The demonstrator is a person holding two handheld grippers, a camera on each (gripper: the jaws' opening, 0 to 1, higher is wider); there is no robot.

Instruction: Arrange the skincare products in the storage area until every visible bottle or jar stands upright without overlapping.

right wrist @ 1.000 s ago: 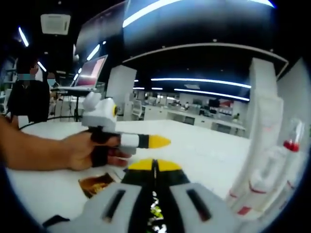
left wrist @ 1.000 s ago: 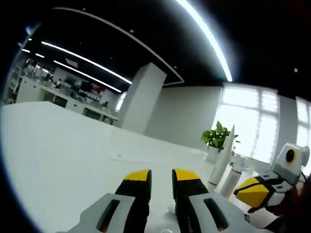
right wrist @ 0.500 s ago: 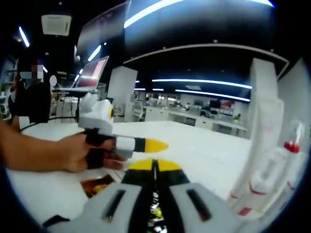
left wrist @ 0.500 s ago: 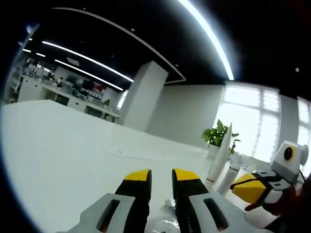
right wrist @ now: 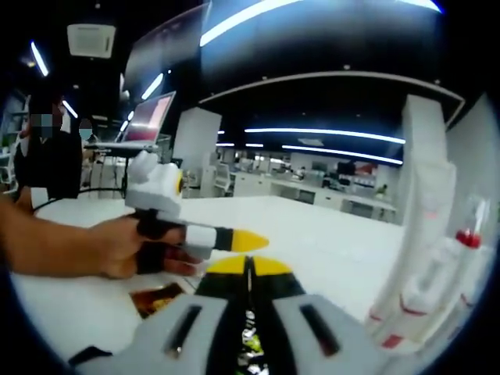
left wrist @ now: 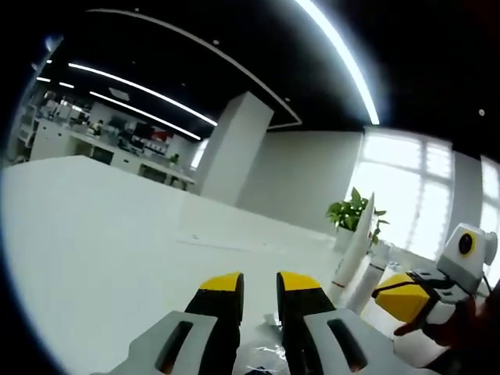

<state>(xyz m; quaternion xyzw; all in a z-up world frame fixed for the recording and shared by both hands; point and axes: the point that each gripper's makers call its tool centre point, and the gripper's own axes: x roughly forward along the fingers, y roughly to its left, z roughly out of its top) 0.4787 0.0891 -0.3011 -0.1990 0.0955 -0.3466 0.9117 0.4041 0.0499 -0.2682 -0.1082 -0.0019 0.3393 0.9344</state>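
The upright tubes (right wrist: 426,258) stood at three o'clock of the clenched right tool (right wrist: 248,264), nearer than the parted left tool (left wrist: 260,280).

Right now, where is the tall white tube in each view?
Left gripper view: the tall white tube stands upright, right of centre, in front of the potted plant.
Right gripper view: the tall white tube rises near the right edge.
Shared landmark: the white table under it.
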